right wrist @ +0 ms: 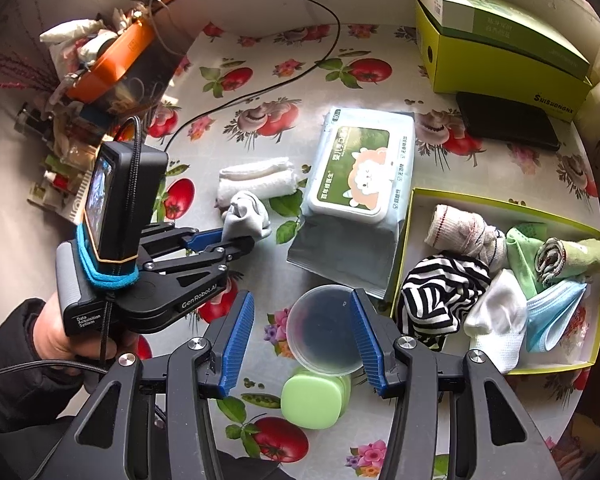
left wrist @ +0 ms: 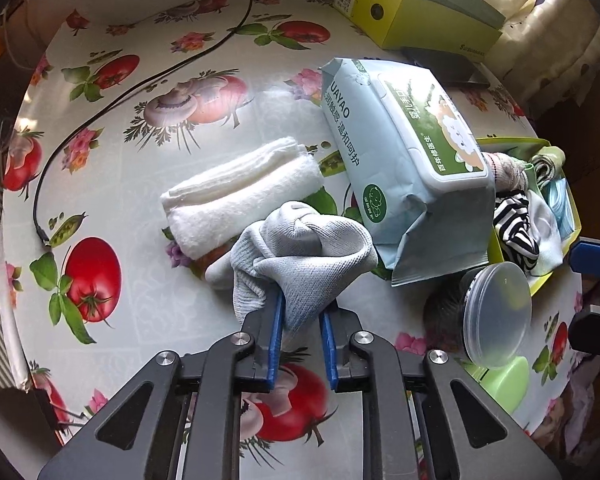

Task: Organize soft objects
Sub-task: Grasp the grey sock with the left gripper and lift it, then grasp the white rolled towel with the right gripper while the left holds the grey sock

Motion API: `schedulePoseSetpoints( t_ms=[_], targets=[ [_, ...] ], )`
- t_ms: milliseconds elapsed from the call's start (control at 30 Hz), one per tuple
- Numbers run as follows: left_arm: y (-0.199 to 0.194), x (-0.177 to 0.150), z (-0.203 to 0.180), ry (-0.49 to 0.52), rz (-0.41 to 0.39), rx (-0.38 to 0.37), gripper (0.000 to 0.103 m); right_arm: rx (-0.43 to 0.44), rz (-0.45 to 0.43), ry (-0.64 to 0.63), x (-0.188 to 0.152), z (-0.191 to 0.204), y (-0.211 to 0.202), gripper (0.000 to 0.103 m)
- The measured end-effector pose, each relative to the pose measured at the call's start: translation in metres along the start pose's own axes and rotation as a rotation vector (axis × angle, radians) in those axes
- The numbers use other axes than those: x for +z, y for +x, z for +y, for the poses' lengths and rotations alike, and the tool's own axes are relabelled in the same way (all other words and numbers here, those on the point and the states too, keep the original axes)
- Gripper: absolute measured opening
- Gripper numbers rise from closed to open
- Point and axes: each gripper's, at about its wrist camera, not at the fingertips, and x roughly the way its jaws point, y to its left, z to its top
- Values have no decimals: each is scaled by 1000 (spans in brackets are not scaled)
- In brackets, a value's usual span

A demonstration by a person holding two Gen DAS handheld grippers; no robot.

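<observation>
A balled grey sock (left wrist: 300, 252) rests beside a rolled white towel (left wrist: 240, 192) on the flowered tablecloth. My left gripper (left wrist: 302, 312) is shut on the sock's near edge, its blue pads pinching the fabric. The right wrist view shows the same grip from the side: left gripper (right wrist: 228, 240), grey sock (right wrist: 246, 216), white towel (right wrist: 256, 180). My right gripper (right wrist: 300, 296) hangs open above the table with nothing pinched. A yellow-green tray (right wrist: 500, 200) at the right holds a striped sock (right wrist: 440, 296), a white sock (right wrist: 496, 320), a face mask (right wrist: 552, 312) and rolled cloths.
A pack of wet wipes (right wrist: 360, 184) lies between the towel and the tray. A round jar with a clear lid (right wrist: 324, 332) and a green case (right wrist: 312, 400) sit under my right gripper. A black cable (right wrist: 260, 92) crosses the table; a green carton (right wrist: 500, 52) stands at the back.
</observation>
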Motion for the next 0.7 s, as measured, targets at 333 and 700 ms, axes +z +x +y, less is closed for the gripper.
schedulePoseSetpoints(
  t_ms=[333, 700],
  targets=[
    [-16, -8, 25, -72, -31, -3, 12, 6, 5, -21, 3, 7, 3, 49],
    [-35, -27, 77, -233, -54, -7, 12, 1, 14, -142, 31, 29, 20, 49]
  ],
)
